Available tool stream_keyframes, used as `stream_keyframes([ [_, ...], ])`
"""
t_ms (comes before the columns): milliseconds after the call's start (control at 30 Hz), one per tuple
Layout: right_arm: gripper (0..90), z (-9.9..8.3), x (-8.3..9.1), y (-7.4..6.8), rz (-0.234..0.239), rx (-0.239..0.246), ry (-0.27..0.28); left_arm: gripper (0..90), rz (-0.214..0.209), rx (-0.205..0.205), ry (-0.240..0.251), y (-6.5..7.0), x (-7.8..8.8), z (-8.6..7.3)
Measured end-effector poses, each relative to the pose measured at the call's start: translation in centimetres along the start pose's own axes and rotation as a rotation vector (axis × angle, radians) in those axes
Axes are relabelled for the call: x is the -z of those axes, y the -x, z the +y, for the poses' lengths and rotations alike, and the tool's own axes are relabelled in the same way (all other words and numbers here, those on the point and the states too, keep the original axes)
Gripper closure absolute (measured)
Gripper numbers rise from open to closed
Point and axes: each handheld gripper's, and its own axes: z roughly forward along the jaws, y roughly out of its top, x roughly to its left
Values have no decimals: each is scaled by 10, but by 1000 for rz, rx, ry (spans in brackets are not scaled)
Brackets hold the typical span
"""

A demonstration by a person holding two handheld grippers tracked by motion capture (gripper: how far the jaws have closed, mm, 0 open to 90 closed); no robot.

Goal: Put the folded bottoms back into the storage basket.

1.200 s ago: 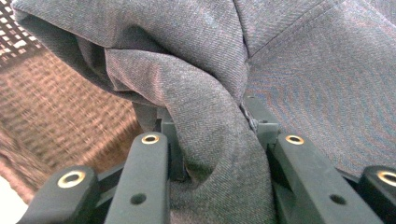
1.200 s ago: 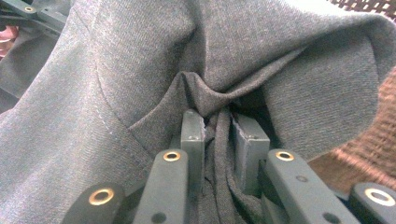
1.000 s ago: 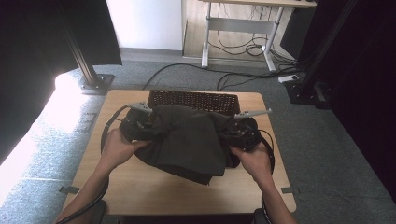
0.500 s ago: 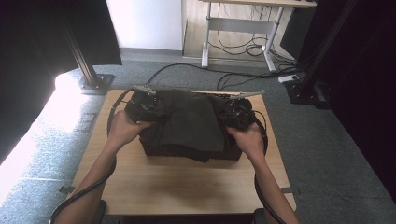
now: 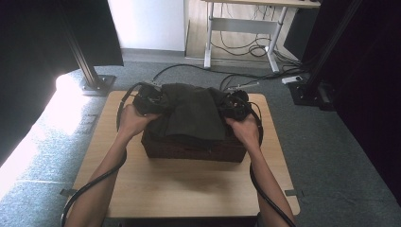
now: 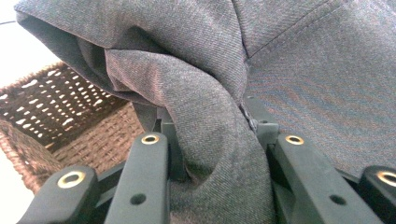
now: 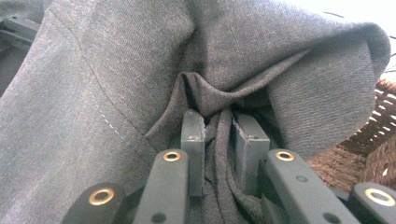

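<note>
A folded dark grey garment (image 5: 191,113) hangs between both grippers over a brown wicker basket (image 5: 189,150) on the wooden table. My left gripper (image 5: 150,100) grips the cloth's left end and my right gripper (image 5: 235,105) its right end. In the left gripper view a thick fold of the grey cloth (image 6: 219,154) is bunched between the black jaws, with the basket weave (image 6: 60,121) behind. In the right gripper view the pads (image 7: 192,140) pinch gathered cloth (image 7: 219,116), and basket rim (image 7: 369,140) shows at right.
The wooden table (image 5: 184,189) has bare surface in front of the basket. Cables trail from both grippers along the forearms. Beyond the table are a black stand base (image 5: 97,85), a desk frame (image 5: 241,28) and floor cables (image 5: 246,49).
Both hands have carried the garment away from the person, from the table's middle to above the basket at the far side.
</note>
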Motion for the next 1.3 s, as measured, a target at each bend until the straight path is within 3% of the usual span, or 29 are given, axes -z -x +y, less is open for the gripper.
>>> stream_keyframes([
  [233,763,-1,-26,18,-29,-21,-20,669,21,16,-19,-14,-28,0],
  [667,762,-15,-67,45,-81,-66,-78,666,58,20,-108,-33,-77,-4],
  [1067,759,-17,-94,47,-169,-69,-163,664,124,22,-196,-38,-102,-10],
  [1300,757,-24,-107,50,-189,-79,-192,661,128,26,-242,-40,-115,-15],
])
